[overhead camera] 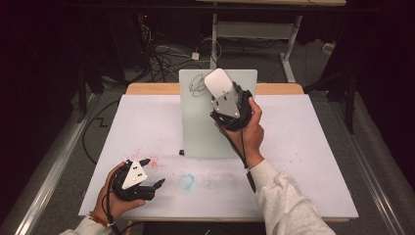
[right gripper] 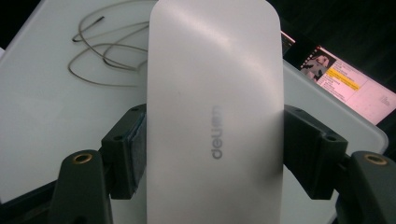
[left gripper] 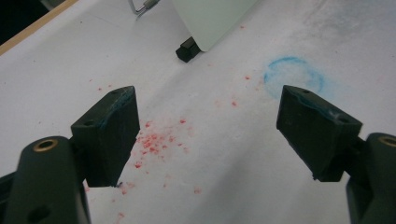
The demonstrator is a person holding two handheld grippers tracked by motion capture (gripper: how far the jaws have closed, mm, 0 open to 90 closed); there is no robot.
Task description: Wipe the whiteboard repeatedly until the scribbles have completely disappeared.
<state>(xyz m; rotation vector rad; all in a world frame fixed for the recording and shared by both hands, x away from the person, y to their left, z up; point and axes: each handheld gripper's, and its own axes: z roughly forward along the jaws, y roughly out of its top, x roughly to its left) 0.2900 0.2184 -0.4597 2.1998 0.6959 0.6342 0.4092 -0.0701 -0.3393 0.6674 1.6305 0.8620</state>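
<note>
- Our right gripper (overhead camera: 226, 98) is clamped on a white whiteboard eraser (overhead camera: 218, 82), one jaw on each long side; in the right gripper view the eraser (right gripper: 215, 112) runs straight out between the jaws, "deli" printed along its back.
- Small whiteboard (overhead camera: 218, 117) stands propped at table centre, leaning away from us. The eraser sits against its upper part, near the top edge.
- Scribble (overhead camera: 197, 85) of thin looping pen line lies at about 9 o'clock from the eraser in the high view, just beside it. In the right gripper view the scribble (right gripper: 105, 51) sits up at 10 o'clock from the eraser's near end.
- Eraser's long axis points to 11 o'clock in the high view, so it lies roughly crosswise to the travel needed. We judge the coming move is a sideways sweep toward 9 o'clock.
- Our left gripper (overhead camera: 151, 174) rests low at the table's 7 o'clock corner, jaws wide apart, holding nothing, well apart from the board. The right hand is clearly the nearer one.
- Table sheet (overhead camera: 303, 147) carries red specks (left gripper: 156, 140) and a faint blue ring (left gripper: 294, 77) ahead of the left gripper.
</note>
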